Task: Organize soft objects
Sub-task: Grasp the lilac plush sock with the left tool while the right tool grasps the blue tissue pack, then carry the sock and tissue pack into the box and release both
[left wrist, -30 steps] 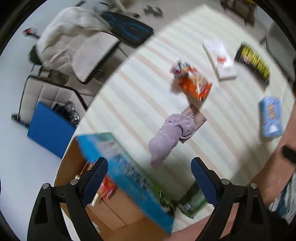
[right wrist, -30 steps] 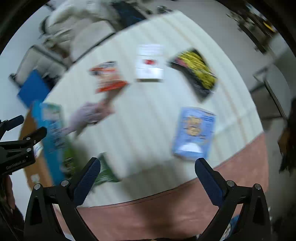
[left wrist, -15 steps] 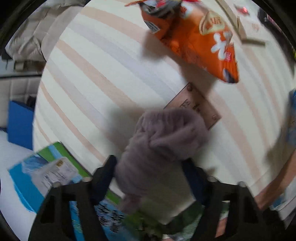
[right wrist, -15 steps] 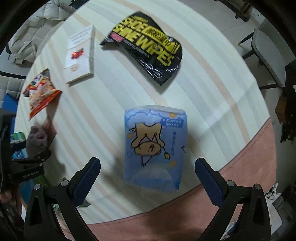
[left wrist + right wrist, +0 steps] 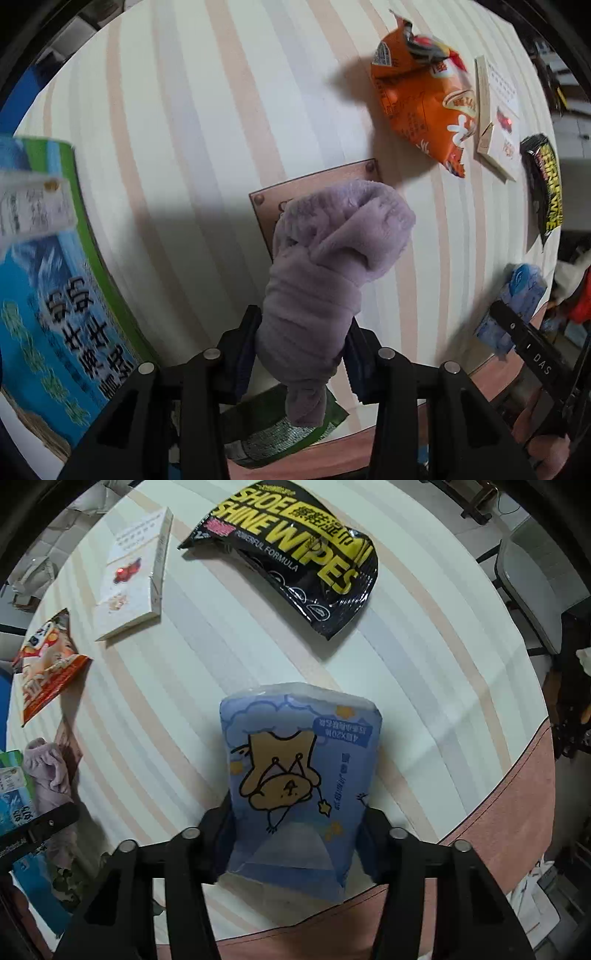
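Observation:
My left gripper (image 5: 301, 350) is shut on a fluffy lilac cloth (image 5: 332, 266), which bulges forward from between the fingers above the striped tablecloth (image 5: 184, 129). My right gripper (image 5: 295, 834) is shut on a blue tissue pack with a cartoon bear (image 5: 299, 775), its sides pressed between the fingers. The lilac cloth also shows in the right wrist view (image 5: 48, 771), at the far left. The blue tissue pack also shows in the left wrist view (image 5: 517, 306), at the right edge.
An orange snack bag (image 5: 421, 99), a white book (image 5: 133, 576) and a black shoe-wipes pack (image 5: 295, 550) lie on the table. A brown plaque (image 5: 288, 195) lies under the cloth. A blue-green box (image 5: 48, 295) stands left, a green packet (image 5: 280, 432) near the front edge.
Both grippers moved down to the table and closed. The left one shut on the lilac cloth, the right one on the blue tissue pack; both were open and empty a second ago.

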`<state>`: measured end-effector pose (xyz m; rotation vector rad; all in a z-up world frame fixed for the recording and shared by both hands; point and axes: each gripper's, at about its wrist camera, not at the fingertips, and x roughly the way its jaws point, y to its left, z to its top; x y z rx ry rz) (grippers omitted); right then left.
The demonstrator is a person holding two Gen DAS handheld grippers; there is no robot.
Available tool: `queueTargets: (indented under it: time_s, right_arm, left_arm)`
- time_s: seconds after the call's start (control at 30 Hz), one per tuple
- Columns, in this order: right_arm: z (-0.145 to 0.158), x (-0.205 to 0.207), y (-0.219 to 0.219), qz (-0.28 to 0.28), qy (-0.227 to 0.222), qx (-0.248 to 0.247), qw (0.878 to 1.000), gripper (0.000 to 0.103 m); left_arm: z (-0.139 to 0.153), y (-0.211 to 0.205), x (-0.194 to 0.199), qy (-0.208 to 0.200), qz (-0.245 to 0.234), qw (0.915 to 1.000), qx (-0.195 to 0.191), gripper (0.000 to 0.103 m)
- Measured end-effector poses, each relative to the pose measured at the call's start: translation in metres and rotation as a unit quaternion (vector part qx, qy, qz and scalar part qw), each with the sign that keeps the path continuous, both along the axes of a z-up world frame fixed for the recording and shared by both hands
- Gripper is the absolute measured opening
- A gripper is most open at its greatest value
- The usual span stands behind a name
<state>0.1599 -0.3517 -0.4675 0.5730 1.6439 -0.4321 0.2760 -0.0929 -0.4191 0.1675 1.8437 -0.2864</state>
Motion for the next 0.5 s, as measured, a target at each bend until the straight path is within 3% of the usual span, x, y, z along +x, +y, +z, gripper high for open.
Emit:
queueTargets:
  time_s: [0.07,0.27,0.5]
  right_arm:
    - [0.006,0.002,0.003,0.005,-0.003,-0.002,1.000,0.048]
    - [0.053,-0.004,0.019,0.038,-0.042,0.018,0.998,0.046]
    - [0.145,0.007,0.104,0.137,-0.124,0.076,0.980,0.046]
  left_arm:
    - [0.007,0.008,-0.006,-0.008,0.013,0.9998,-0.012,0.038]
    - [0.061,0.039,-0.031,-0.041,0.071,0.9933,-0.082,0.038]
    - [0.165,0.119,-0.045,-0.110,0.156,0.9717,-0.139,0.038]
